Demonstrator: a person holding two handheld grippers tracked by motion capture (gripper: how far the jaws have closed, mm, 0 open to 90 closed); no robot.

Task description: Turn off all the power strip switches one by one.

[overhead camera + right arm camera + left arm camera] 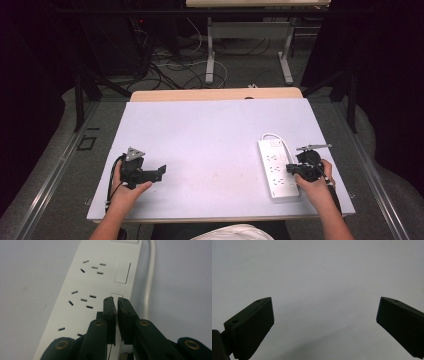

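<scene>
Dim room, dark curtains both sides. Grey floor (55, 165) w/ tangled cables (165, 65) at back. White-topped table (200, 135) w/ wood edge at far side. Second table's metal legs (210, 50) behind, light wood top (257, 2) at frame edge.

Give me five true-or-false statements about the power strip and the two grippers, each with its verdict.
1. The power strip lies on the table's right half. True.
2. The left gripper has its jaws shut. False: they stand wide apart over the bare table.
3. The right gripper has its jaws nearly together above the strip. True.
4. The strip is black. False: it is white.
5. A plug sits in one of the strip's sockets. False: the visible sockets are empty.
</scene>
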